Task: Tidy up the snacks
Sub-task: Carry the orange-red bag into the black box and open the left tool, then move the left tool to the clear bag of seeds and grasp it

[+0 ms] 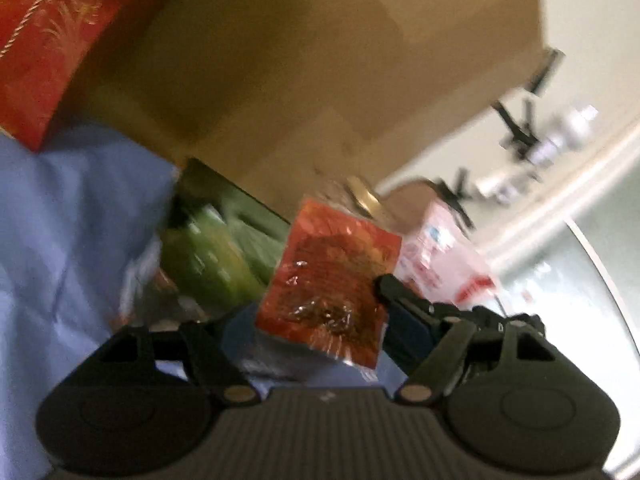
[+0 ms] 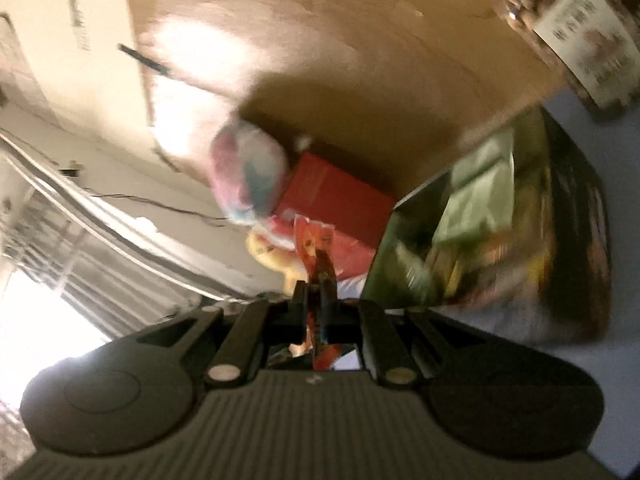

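In the left wrist view my left gripper (image 1: 320, 304) is shut on a red and gold wrapped snack box (image 1: 334, 276), held tilted above the blue cloth (image 1: 60, 220). Behind it sits a dark tray of green snack packets (image 1: 224, 240). In the right wrist view my right gripper (image 2: 318, 292) is shut on a thin red snack packet (image 2: 316, 244), seen edge-on between the fingers. The same dark tray of green and yellow packets (image 2: 492, 228) lies to its right. Both views are blurred.
A large cardboard box (image 1: 320, 60) stands behind the snacks, also in the right wrist view (image 2: 340, 40). A red gift box (image 1: 44, 40) is at the left. A nut jar (image 2: 568, 28), a red box (image 2: 332, 196) and a pink-blue bag (image 2: 250, 172) lie near.
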`<control>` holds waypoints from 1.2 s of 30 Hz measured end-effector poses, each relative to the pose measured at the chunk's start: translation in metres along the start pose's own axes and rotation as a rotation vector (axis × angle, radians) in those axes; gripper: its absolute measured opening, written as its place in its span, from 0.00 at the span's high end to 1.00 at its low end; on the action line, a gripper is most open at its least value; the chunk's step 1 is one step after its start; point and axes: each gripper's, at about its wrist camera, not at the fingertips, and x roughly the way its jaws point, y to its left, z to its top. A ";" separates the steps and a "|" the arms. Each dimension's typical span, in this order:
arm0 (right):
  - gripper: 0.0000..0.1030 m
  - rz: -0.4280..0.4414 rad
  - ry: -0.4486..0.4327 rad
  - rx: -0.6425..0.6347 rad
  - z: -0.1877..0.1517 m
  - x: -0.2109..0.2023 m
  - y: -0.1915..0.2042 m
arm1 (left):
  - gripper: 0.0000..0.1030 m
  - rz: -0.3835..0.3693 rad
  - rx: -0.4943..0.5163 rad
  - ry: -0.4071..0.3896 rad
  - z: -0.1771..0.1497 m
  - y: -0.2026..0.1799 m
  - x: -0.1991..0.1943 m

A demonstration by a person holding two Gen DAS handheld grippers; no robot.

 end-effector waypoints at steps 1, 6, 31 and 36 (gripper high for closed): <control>0.92 -0.012 0.008 -0.001 0.003 0.007 -0.005 | 0.26 0.002 -0.008 -0.012 0.005 0.004 0.003; 0.91 -0.090 0.022 -0.048 0.011 0.033 -0.017 | 0.22 0.074 0.022 -0.045 0.012 0.006 0.013; 0.64 -0.330 0.238 -0.338 -0.112 0.037 -0.015 | 0.21 0.215 -0.146 -0.048 -0.116 0.051 -0.101; 0.69 -0.254 0.269 -0.200 -0.119 0.040 -0.023 | 0.23 0.198 -0.162 -0.070 -0.124 0.059 -0.101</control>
